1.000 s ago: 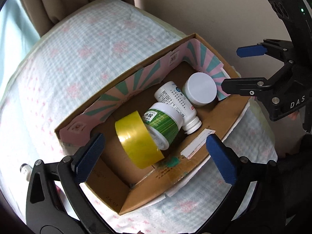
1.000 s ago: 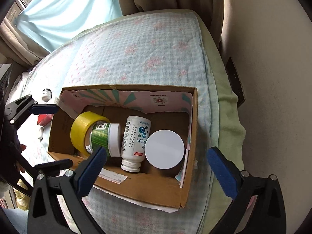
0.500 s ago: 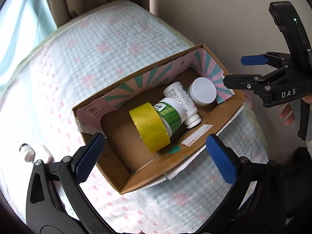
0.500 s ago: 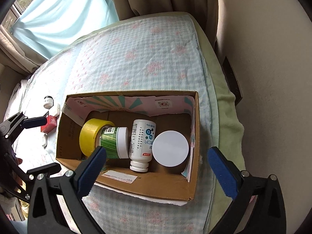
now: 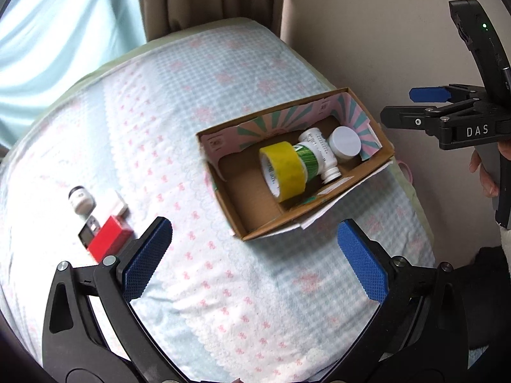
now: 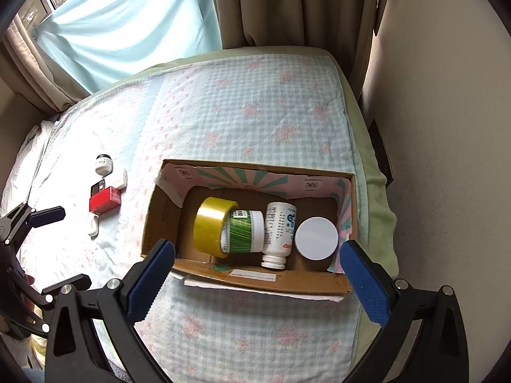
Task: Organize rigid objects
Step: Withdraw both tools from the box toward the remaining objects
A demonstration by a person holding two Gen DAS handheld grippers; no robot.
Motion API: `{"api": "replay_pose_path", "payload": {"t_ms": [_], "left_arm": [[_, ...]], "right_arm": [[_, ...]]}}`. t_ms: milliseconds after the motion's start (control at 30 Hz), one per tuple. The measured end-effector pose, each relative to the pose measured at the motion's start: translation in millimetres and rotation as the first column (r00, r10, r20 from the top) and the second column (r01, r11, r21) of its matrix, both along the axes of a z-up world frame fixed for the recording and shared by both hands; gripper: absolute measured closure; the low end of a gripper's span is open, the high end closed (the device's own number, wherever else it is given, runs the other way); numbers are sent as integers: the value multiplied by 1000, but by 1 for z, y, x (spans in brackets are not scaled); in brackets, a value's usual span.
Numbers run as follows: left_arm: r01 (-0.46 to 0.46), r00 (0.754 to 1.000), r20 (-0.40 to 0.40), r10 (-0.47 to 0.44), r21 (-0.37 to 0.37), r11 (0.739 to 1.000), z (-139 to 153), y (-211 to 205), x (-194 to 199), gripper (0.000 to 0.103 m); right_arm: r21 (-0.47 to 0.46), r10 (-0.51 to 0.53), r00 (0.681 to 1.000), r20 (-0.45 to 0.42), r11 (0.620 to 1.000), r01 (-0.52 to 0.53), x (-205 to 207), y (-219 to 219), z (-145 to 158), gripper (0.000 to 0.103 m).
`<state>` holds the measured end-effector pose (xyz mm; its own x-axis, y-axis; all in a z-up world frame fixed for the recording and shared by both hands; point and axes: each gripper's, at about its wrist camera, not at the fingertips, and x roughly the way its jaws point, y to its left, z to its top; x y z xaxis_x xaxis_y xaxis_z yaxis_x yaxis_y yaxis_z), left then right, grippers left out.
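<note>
a corrugated cardboard box, brown outside and lined on its far wall with a pink and teal sunburst print, sits on a soft quilted bedcover checked in pale blue with pink flowers. inside it, toward the right end, four rigid things lie packed side by side: a glossy yellow tape roll standing on edge, a green-striped plastic jar on its side touching the roll, a white pill bottle lying with its neck toward the near wall, and a round white lid facing up in the right corner; whatever is under that lid is hidden. the left end of the box shows bare cardboard floor. a white label strip runs along the near wall. out on the cover, well apart from the box, lie a small white jar with a dark cap, a white block, a red box and a dark flat piece touching it, blurred in the left view. the left gripper hangs above the cover near the box with its ridged blue pads spread wide and holding nothing. the right gripper hovers over the near wall, jaws likewise wide apart and bare.
</note>
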<state>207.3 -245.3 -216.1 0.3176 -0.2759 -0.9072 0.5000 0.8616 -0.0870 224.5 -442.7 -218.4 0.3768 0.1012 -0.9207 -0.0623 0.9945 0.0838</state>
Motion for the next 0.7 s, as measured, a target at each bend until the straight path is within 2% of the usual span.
{"api": "replay_pose_path", "payload": {"t_ms": [200, 367, 533, 700], "left_arm": [[-86, 996, 2, 86, 17, 996, 8, 80, -17, 0], [-188, 982, 11, 188, 33, 982, 20, 155, -21, 0], [-228, 973, 51, 224, 70, 971, 30, 221, -3, 0], [-212, 976, 60, 207, 91, 973, 27, 281, 29, 0]], "right_arm": [[8, 49, 999, 11, 999, -49, -10, 66, 12, 0], [42, 41, 999, -13, 998, -41, -20, 126, 16, 0], [69, -9, 998, -60, 998, 13, -22, 184, 11, 0], [117, -112, 985, -135, 985, 128, -12, 238, -12, 0]]}}
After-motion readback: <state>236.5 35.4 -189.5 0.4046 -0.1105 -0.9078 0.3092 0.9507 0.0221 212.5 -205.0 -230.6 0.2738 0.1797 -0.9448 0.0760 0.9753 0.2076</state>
